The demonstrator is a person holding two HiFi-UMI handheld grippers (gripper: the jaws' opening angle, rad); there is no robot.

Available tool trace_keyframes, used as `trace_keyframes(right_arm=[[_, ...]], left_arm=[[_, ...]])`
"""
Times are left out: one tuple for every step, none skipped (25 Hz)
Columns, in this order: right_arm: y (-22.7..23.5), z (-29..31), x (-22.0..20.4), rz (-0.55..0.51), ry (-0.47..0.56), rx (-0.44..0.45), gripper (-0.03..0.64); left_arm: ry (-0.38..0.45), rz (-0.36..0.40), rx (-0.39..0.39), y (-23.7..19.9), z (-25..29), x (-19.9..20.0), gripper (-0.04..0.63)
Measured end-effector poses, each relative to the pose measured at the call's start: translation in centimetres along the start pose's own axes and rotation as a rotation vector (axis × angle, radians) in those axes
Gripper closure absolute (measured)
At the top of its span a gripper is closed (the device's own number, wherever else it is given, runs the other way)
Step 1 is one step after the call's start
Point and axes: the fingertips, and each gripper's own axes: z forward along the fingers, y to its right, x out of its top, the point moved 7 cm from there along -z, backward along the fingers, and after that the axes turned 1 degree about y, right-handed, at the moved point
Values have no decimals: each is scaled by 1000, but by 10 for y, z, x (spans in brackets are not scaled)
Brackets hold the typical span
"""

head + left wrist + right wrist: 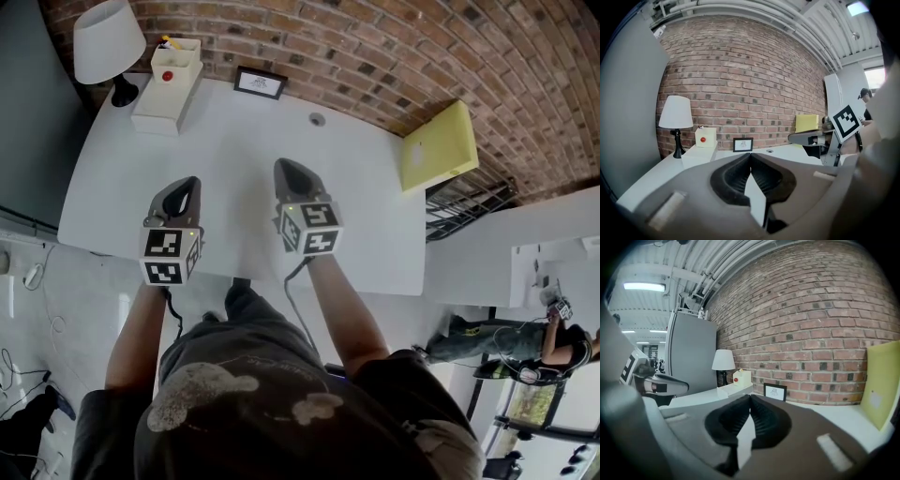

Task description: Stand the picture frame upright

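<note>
A small black picture frame (260, 83) stands upright at the far edge of the white table (234, 141), against the brick wall; it also shows in the left gripper view as the frame (743, 144) and in the right gripper view as the frame (775, 392). My left gripper (190, 182) hovers over the table's near left part, shut and empty. My right gripper (282, 165) is beside it, nearer the middle, also shut with nothing held. Both are well short of the frame.
A white lamp (108, 47) stands at the far left corner beside a white box (169, 94) carrying a cream box with a red button (176, 58). A yellow board (439, 146) leans at the table's right edge. A round hole (317, 119) sits in the tabletop.
</note>
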Motion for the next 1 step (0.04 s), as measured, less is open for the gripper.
trace_keyframes(right_arm=[[-4,-5,-1,2,1,1,612]], left_arm=[[2,8,-7,1,-5,0,584]])
